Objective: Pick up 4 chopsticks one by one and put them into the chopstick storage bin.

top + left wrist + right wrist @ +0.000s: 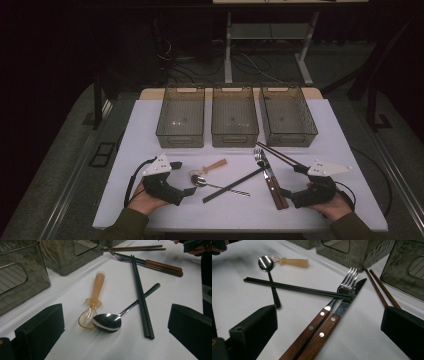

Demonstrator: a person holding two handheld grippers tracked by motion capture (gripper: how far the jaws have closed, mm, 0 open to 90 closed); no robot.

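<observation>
Three clear bins (235, 122) hold nothing. Both hands rest low on the table (150, 210), left gripper (183, 178) and right gripper (291, 181) fingers wide open, gripping nothing.

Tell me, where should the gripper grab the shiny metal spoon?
Probably by the spoon's thin dark handle, coming from above with the jaws across it. The bowl is wide, rounded and touches the orange spoon, and the black chopsticks cross the handle's middle, so its far end is freest.

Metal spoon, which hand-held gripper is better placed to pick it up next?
Left. The left hand-held gripper, open, faces the metal spoon lying close between its jaws; the right hand-held gripper faces the fork and knife.
</observation>
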